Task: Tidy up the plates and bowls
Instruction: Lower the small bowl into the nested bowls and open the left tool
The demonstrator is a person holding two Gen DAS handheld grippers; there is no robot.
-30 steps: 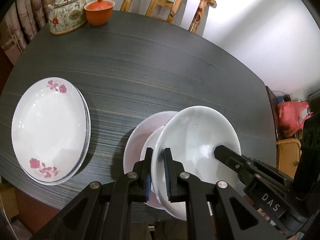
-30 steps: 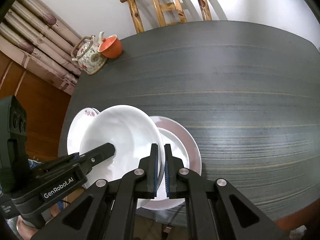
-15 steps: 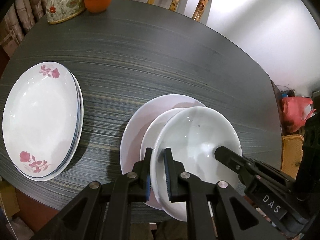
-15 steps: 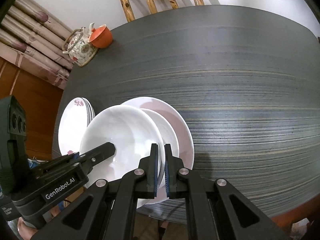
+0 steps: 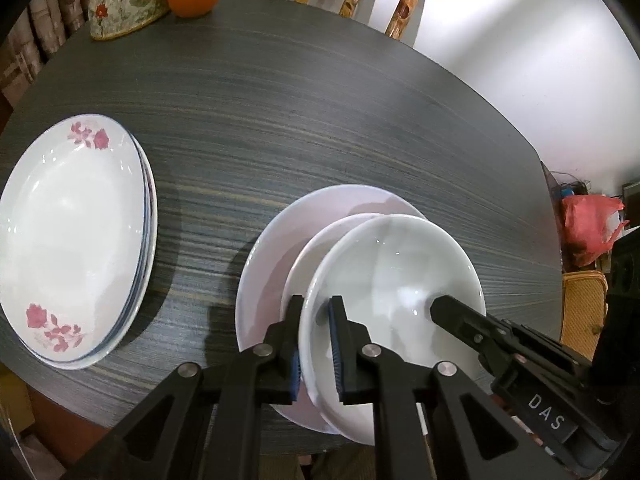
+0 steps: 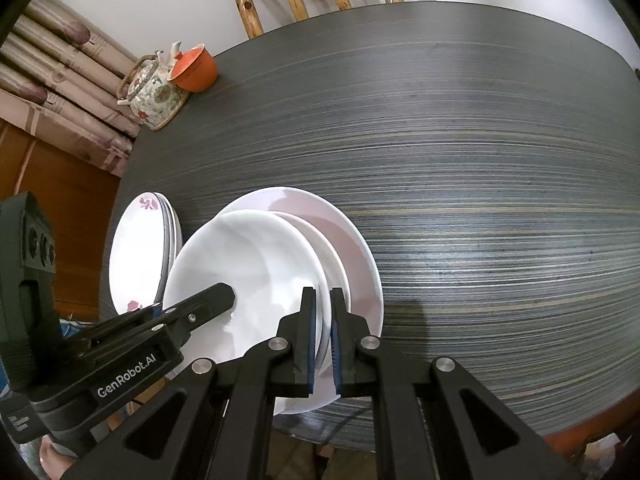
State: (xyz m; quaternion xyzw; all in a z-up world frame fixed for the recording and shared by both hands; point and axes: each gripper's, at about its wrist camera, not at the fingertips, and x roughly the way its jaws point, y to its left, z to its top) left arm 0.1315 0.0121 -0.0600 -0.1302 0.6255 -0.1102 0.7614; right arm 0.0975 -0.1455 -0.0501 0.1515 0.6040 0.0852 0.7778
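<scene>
Clamping the white bowl from both sides: my left gripper was shut on its left rim, my right gripper shut on the opposite rim, each with one pad inside the wall and one outside. Bowl hung tilted just above a smaller white dish nested in the pink plate; contact underneath I couldn't tell. Its centre sat offset toward me from the pink plate's centre. The flowered plate stack lay left of the pink plate, well apart on the dark table. Judgement: nudge away from me, then release evenly.
</scene>
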